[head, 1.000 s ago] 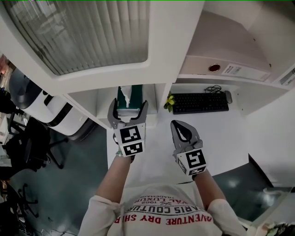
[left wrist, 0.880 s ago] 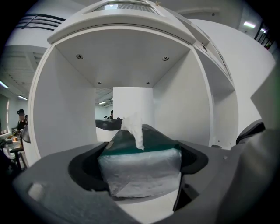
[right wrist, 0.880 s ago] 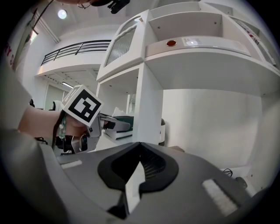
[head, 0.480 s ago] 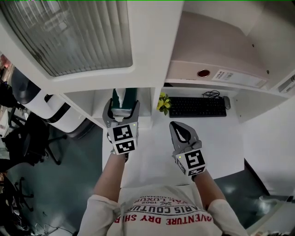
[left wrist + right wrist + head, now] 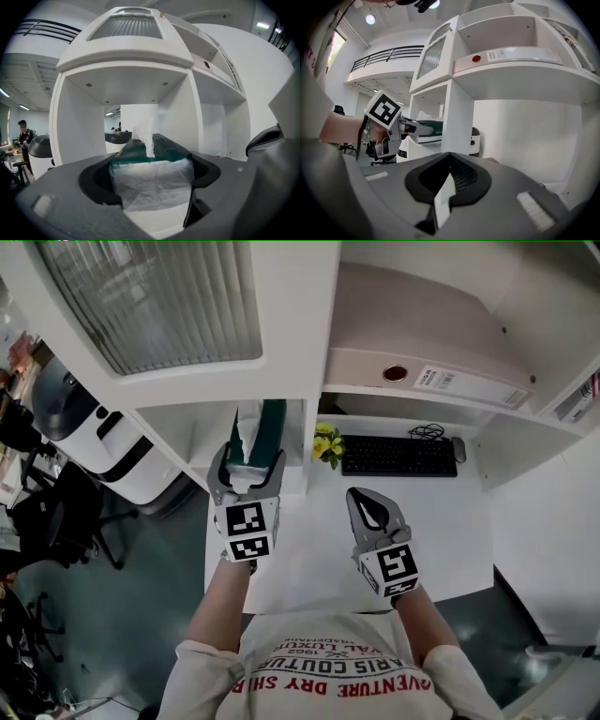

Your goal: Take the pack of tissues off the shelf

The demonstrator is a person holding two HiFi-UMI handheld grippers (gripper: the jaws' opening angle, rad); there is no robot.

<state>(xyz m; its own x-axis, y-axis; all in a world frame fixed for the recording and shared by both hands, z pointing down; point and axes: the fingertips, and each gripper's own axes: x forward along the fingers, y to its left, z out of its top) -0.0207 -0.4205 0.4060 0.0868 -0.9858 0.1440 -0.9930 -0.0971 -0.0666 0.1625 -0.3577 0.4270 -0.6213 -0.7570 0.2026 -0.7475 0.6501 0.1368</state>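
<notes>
Green-and-white pack of tissues (image 5: 152, 180) sits between the left gripper's (image 5: 248, 467) jaws, which have just been closing and now clamp its sides, at the mouth of the shelf (image 5: 202, 442) (one tissue sticks up). Right gripper (image 5: 364, 498) is beside it over the desk (image 5: 309, 554), jaws together, empty.

The head view looks steeply down from above the white shelf unit (image 5: 300, 334). Both gripper views face it level and close up — sharing its open compartment.

Left hand-held gripper (image 5: 250, 460), just closing, clamps tissue pack (image 5: 265, 424); right hand-held gripper (image 5: 365, 497) closed.
</notes>
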